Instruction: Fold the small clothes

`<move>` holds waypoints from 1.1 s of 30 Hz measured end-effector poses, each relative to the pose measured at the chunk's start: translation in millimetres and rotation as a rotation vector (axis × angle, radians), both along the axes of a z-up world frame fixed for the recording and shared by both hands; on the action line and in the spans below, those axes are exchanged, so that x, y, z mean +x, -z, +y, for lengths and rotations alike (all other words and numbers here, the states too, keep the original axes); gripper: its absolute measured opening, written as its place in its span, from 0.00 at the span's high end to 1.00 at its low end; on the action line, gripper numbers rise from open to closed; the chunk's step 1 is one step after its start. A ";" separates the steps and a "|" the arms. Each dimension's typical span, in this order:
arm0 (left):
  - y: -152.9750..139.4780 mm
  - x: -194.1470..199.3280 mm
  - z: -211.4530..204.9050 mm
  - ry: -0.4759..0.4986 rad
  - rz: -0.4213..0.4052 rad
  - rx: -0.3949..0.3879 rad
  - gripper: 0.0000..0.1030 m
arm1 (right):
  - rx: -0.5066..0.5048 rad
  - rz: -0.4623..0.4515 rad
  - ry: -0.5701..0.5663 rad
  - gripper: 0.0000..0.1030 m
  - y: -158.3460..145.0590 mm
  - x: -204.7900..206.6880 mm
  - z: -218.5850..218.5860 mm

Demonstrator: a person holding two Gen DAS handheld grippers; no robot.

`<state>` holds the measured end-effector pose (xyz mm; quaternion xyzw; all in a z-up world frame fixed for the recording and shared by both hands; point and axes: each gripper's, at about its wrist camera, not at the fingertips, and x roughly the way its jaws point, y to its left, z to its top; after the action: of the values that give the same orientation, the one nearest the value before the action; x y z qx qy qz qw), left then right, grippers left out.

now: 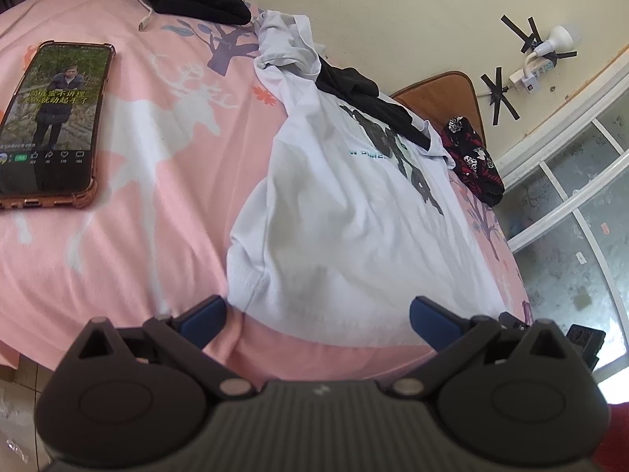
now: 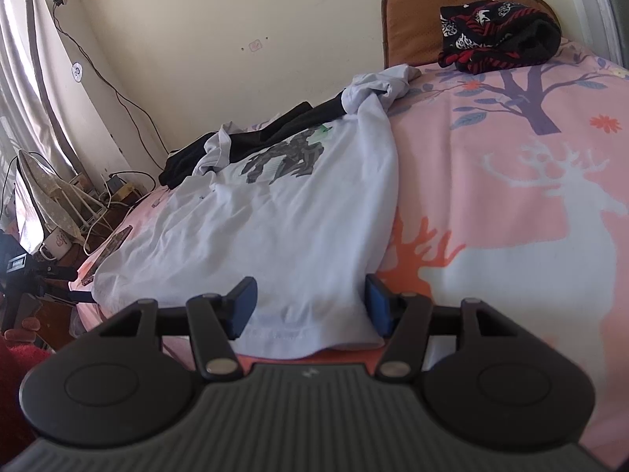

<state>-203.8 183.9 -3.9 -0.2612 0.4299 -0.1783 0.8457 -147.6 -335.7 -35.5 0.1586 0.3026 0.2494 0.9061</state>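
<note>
With both the left gripper [image 1: 318,316] and right gripper [image 2: 310,306] jaws open astride the white T-shirt's [image 1: 346,212] near hem on the bed [image 1: 157,204], each should pinch only its own hem corner before folding.

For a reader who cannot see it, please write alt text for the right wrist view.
The right gripper is open, its blue pads on either side of the near hem of a white T-shirt spread on a pink bedsheet with a white deer print. A black garment lies across the shirt's far end, and a black-and-red patterned cloth sits by the brown headboard.
</note>
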 end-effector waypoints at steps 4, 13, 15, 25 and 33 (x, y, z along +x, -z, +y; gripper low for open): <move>-0.8 -1.0 -0.8 -0.001 -0.007 0.009 0.00 | -0.019 -0.003 -0.003 0.40 -0.6 -0.3 3.1; -1.7 3.5 17.6 -0.069 0.051 -0.027 0.84 | -0.129 -0.035 -0.069 0.91 -5.5 -0.8 23.4; -2.5 6.6 25.3 -0.101 0.049 -0.067 0.84 | -0.094 -0.082 -0.071 0.91 -17.2 -2.2 22.9; -67.9 81.2 41.4 -0.188 -0.170 -0.108 0.91 | 0.010 -0.273 -0.038 0.91 -67.7 72.0 17.3; -86.7 209.6 10.5 -0.288 -0.164 0.051 0.78 | -0.101 -0.180 0.288 0.74 -71.8 228.7 39.3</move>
<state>5.7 194.4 82.8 -0.2832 0.3220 -0.0649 0.9011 81.1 -296.4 36.3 0.1316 0.2065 0.1149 0.9627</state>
